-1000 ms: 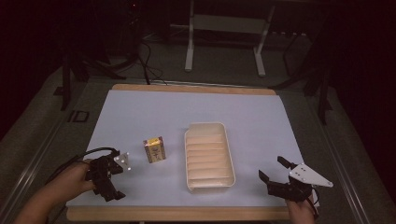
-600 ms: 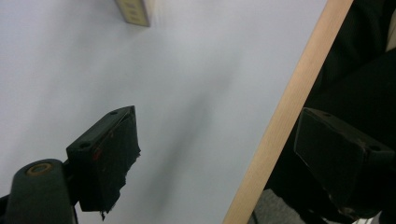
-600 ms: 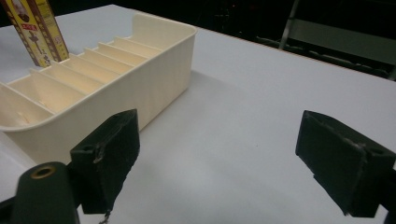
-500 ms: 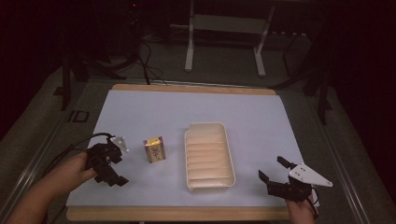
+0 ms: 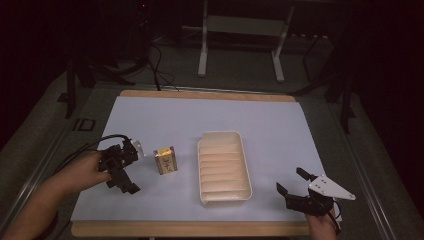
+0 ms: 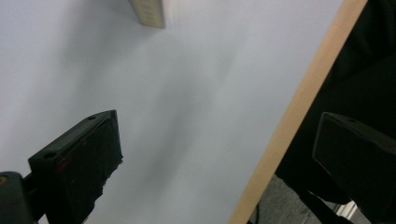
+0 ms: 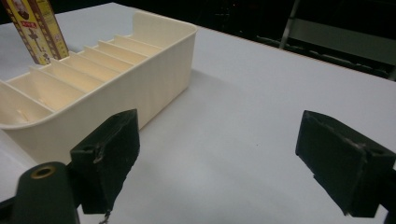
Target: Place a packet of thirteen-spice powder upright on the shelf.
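Note:
A small yellow box [image 5: 165, 160] stands upright on the white table cover, just left of a cream ribbed tray [image 5: 223, 167]. My left gripper [image 5: 130, 167] hangs left of the box, held in a hand. Its jaws have just been opening and stand wide apart with nothing between them. In the left gripper view, the gripper [image 6: 219, 158] looks down on bare cover, with a corner of the box [image 6: 148, 11] at the top. My right gripper [image 5: 291, 181] rests open near the front right corner. In the right gripper view, its gripper [image 7: 229, 158] points past the tray [image 7: 116, 79] toward the box [image 7: 39, 30].
The wooden table edge [image 5: 190, 229] runs along the front and also shows as the wooden edge [image 6: 299, 107] in the left gripper view. A black cable [image 5: 85, 147] trails from the left gripper. Metal stand legs [image 5: 240, 45] stand on the floor behind the table.
The left hand has lifted its gripper and carried it away from the front edge, nearer the box. Its jaws stand wider. The right gripper has not moved.

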The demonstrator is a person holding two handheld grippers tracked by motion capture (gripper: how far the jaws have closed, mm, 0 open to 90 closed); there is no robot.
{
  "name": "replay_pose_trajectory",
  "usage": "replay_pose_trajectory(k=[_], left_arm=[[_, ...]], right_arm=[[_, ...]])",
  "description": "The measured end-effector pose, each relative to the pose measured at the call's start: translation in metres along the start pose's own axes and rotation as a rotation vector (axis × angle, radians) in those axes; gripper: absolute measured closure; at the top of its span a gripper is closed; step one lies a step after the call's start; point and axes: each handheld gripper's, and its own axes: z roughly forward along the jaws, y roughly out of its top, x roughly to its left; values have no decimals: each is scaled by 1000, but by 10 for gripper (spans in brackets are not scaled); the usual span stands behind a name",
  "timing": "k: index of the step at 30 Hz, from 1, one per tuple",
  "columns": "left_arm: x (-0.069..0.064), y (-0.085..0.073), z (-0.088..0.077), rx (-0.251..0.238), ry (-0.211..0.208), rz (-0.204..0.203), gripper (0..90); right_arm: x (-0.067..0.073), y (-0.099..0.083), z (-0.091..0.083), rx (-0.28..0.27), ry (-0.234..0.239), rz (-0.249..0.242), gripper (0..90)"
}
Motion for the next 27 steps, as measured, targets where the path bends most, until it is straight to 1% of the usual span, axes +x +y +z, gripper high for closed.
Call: replay_pose_trajectory(k=[1, 2, 3, 4, 5, 7, 8, 9, 11, 13, 15, 16, 17, 20, 21, 22, 23, 25, 27], left_arm=[[2, 2, -2, 2, -4, 1, 16], [2, 5, -3, 0, 3, 5, 16], [3, 7, -5, -1, 7, 17, 15], [2, 9, -7, 3, 22, 43, 16], [2, 11, -8, 1, 36, 53, 15], [3, 15, -10, 9, 48, 53, 16], [4, 17, -11, 7, 47, 54, 16], [5, 19, -11, 5, 50, 63, 16], [6, 23, -12, 5, 51, 67, 16], [7, 28, -12, 8, 61, 78, 17], [7, 30, -12, 10, 58, 80, 17], [6, 35, -12, 21, 79, 99, 17], [6, 39, -12, 16, 79, 108, 19], [7, 49, -11, 26, 101, 120, 29], [7, 52, -10, 27, 116, 122, 57], [7, 55, -10, 29, 122, 121, 62], [7, 57, -9, 30, 125, 131, 62], [5, 61, -8, 41, 147, 160, 62], [6, 66, -8, 38, 148, 157, 79]], right_arm=[[0, 0, 0, -1, 0, -1, 137], [0, 0, 0, -1, -1, -1, 137], [0, 0, 0, -2, -2, -3, 138], [0, 0, 0, -3, -2, -3, 137], [0, 0, 0, -2, -2, -3, 137], [-1, 0, 0, 1, 5, 2, 138], [-1, 0, 0, 4, 7, 0, 138], [0, 0, 0, 4, 8, -5, 137], [0, 0, 1, 0, 14, -3, 137], [0, 0, 0, -2, 13, -8, 137], [0, 0, 0, -3, 12, -9, 137], [0, 0, 0, -3, 12, -10, 138], [0, 0, 0, -2, 12, -10, 137], [1, 0, 2, 4, 19, -11, 138], [1, 0, 2, 7, 20, -12, 138], [1, 0, 2, 7, 21, -14, 138], [1, 0, 1, 6, 22, -13, 138], [0, -1, 2, 5, 21, -12, 137], [0, -1, 2, 7, 23, -11, 138]])
